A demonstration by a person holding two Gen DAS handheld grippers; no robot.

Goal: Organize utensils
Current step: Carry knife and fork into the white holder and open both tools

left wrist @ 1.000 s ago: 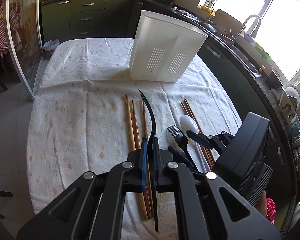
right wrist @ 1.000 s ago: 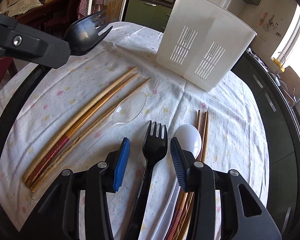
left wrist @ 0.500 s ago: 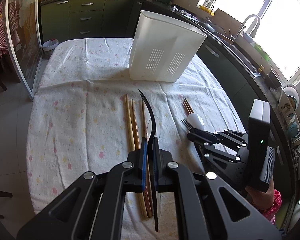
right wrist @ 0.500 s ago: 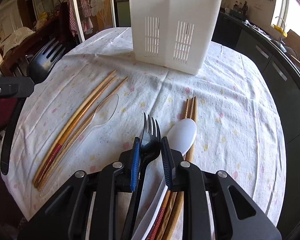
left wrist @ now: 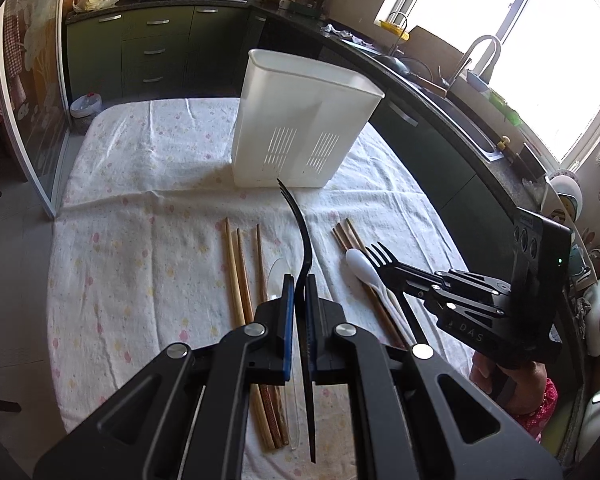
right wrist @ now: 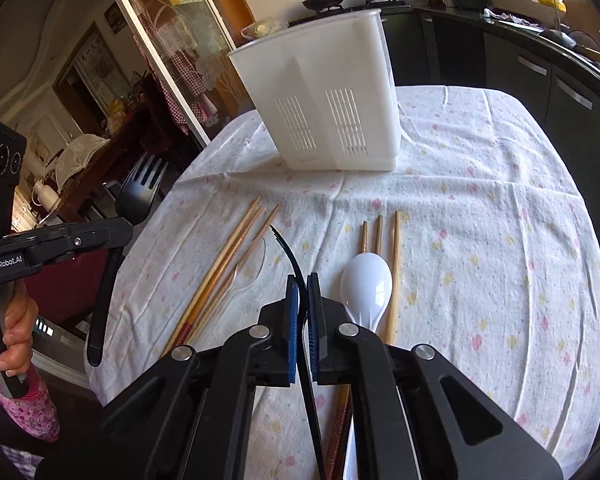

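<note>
My left gripper (left wrist: 297,286) is shut on a black fork (left wrist: 300,224), held edge-on above the table; it also shows at the left of the right wrist view (right wrist: 142,192). My right gripper (right wrist: 302,284) is shut on a second black fork (right wrist: 286,246), lifted off the cloth; in the left wrist view this fork (left wrist: 384,260) hangs over the white spoon (left wrist: 362,266). The white utensil holder (left wrist: 300,120) stands upright at the table's far middle. Wooden chopsticks (left wrist: 238,272) and a clear spoon (right wrist: 250,266) lie on the cloth.
More chopsticks (right wrist: 394,260) lie under the white spoon (right wrist: 366,284). The table carries a floral white cloth (right wrist: 480,240). A dark kitchen counter with a sink (left wrist: 472,92) runs along the right. A glass door (left wrist: 28,80) stands at the left.
My right gripper closed on the second black fork and lifted it off the cloth, turning it edge-on. My left gripper kept its fork and moved a little nearer the holder.
</note>
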